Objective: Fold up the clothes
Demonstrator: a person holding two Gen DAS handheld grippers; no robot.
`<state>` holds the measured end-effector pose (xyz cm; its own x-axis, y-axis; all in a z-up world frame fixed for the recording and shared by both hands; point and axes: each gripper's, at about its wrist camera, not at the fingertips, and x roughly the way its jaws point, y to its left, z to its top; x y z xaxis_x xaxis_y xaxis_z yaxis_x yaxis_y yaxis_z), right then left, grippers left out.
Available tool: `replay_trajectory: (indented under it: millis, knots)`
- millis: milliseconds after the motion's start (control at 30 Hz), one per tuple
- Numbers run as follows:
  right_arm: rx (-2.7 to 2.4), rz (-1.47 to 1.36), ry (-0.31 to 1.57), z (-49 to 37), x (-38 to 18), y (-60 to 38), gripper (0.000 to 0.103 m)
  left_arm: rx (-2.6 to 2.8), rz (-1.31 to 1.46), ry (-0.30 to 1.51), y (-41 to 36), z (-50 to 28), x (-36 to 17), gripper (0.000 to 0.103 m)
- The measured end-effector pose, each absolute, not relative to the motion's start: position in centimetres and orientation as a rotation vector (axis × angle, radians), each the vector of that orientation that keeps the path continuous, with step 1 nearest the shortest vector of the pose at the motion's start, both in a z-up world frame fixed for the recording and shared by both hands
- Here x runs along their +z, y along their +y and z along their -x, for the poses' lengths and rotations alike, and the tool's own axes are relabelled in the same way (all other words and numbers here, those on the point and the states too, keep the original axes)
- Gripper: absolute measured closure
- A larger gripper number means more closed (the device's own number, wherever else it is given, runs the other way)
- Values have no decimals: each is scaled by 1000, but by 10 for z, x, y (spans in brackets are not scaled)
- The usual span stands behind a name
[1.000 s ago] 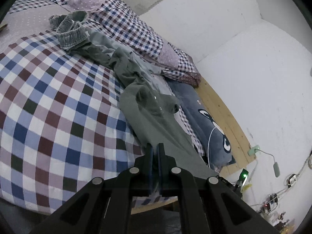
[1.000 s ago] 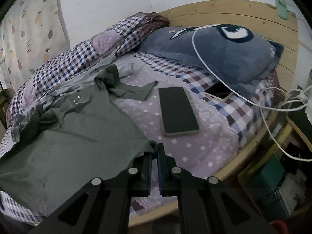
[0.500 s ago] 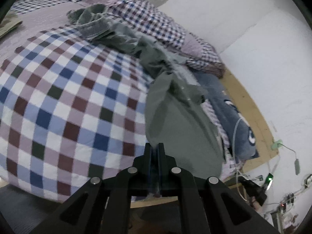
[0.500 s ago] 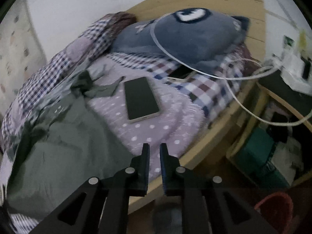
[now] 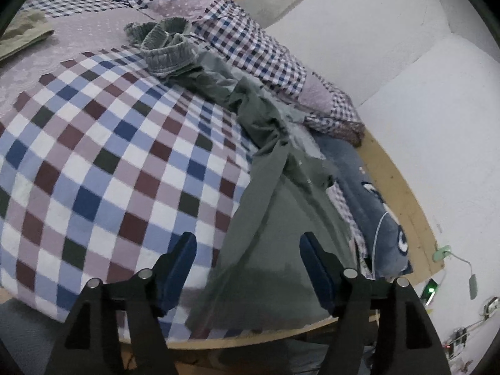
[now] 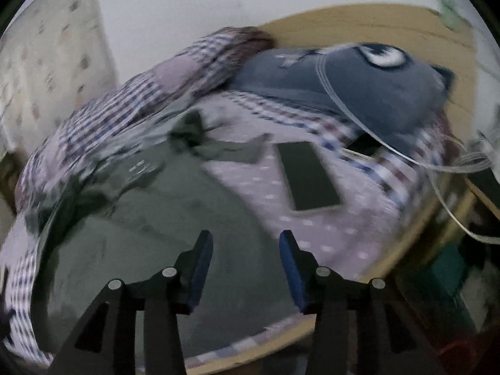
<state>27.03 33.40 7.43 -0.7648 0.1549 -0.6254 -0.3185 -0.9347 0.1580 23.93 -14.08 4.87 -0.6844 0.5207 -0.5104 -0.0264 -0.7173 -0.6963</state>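
A grey-green shirt (image 5: 275,250) lies spread on the checked bed sheet (image 5: 103,168), its lower hem at the bed's near edge and its rumpled upper part running back toward the quilt. My left gripper (image 5: 247,250) stands open just above that hem, with nothing between its blue pads. In the blurred right wrist view the same shirt (image 6: 131,234) fills the lower left. My right gripper (image 6: 247,253) is open over the shirt's right edge, holding nothing.
Bunched grey-blue shorts (image 5: 165,50) lie behind the shirt. A dark phone (image 6: 307,175) rests on the dotted sheet to the right. A blue plush pillow (image 6: 359,93) with a white cable (image 6: 359,118) sits against the wooden headboard (image 6: 406,28). A checked quilt (image 5: 250,47) lines the wall.
Both grippers were shut on the shirt's hem a second ago; both have let go and now stand open. The shirt lies flat on the bed.
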Motion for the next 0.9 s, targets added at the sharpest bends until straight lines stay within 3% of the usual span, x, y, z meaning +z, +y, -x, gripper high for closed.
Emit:
replay_trajectory:
  millis: [467, 767, 900]
  knots:
    - [2991, 1083, 350, -142, 59, 244, 49, 2388, 998, -1033, -130, -158, 41, 29]
    - [3178, 1026, 254, -43, 80, 185, 42, 2352, 973, -958, -106, -84, 43, 28]
    - [3227, 1012, 363, -11, 79, 174, 36, 2335, 965, -929, -95, -47, 45, 28]
